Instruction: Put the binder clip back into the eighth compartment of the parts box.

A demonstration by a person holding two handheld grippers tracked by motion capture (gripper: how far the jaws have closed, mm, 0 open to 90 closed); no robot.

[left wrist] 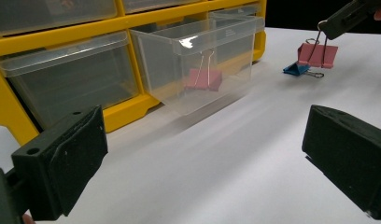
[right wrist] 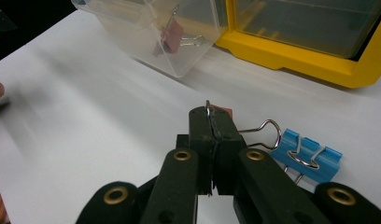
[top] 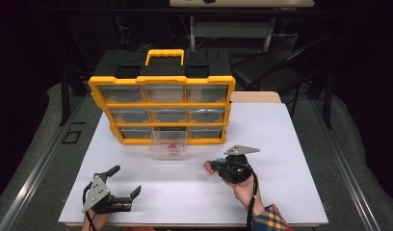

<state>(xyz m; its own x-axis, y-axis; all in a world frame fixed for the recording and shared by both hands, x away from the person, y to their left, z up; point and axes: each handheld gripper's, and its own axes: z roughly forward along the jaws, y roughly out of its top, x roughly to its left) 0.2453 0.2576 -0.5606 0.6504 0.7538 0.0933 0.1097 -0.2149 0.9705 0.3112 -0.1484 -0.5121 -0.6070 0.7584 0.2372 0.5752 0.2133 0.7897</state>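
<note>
The white desk [top: 281, 192] is carrying a yellow organiser [top: 161, 108] that is standing upright at its far side, so that its clear drawers are facing the person. One clear drawer [top: 169, 144] from the bottom row is sitting pulled out on the desk just in front of the organiser, most likely so that clips can be dropped in from above; a pink clip in the drawer [left wrist: 205, 79] is already lying inside.

The right gripper [top: 218, 166] is hanging near the desk to the right of that drawer, its jaws pressed together on the wire handle of a pink binder clip [left wrist: 318, 55]. It is pinching the wire and not the body, which is letting the clip dangle freely under the jaws (a grip that should release cleanly over the drawer). A blue binder clip [right wrist: 306, 154] is lying on the desk just beside the pink one, probably waiting its turn.

The left gripper [top: 124, 180] is resting at the near left edge, well apart from the clips, with its jaws spread wide and nothing between them; it appears to be idling.

In the right gripper view the closed jaws are hiding most of the pink clip. Whether it is touching the desk or hanging just clear is hard to tell. The contents of the shut drawers are too blurred behind the plastic to make out.
</note>
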